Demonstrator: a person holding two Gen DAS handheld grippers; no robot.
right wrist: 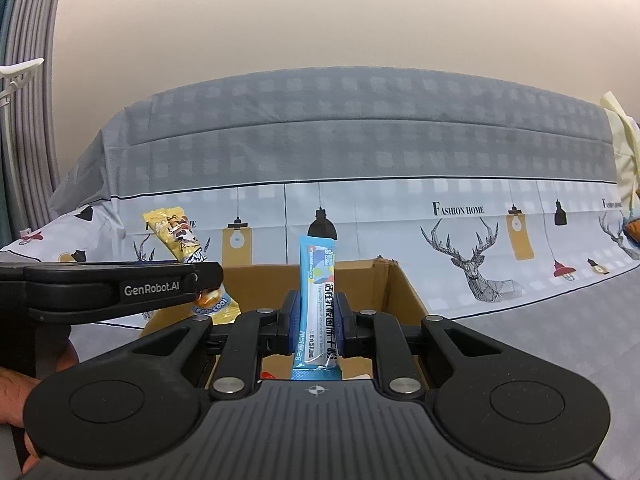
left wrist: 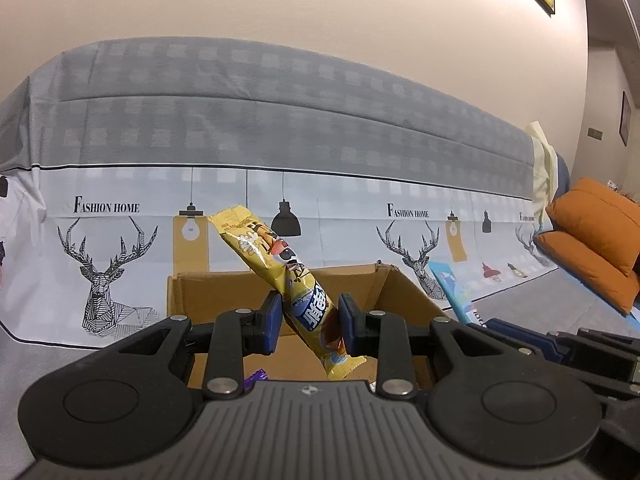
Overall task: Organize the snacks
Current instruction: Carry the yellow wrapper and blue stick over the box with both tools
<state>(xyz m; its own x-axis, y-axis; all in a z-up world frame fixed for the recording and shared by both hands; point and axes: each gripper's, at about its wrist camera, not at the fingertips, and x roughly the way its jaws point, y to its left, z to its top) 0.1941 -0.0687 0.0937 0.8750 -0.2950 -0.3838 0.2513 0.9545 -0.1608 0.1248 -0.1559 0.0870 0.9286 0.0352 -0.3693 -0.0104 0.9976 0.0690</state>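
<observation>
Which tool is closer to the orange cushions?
Right. The cushions lie far right on the sofa; the right tool, holding the blue packet, is on that side. The left tool is farther left.

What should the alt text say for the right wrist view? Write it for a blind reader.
The right gripper clamps an upright blue snack stick above an open cardboard box. At left, the left gripper holds a tilted yellow snack packet, with a deer-print sofa cover behind.

yellow snack stick [left wrist: 294, 280] tilted over open cardboard box [left wrist: 400, 292], blue sachet [right wrist: 319, 304] upright
</observation>
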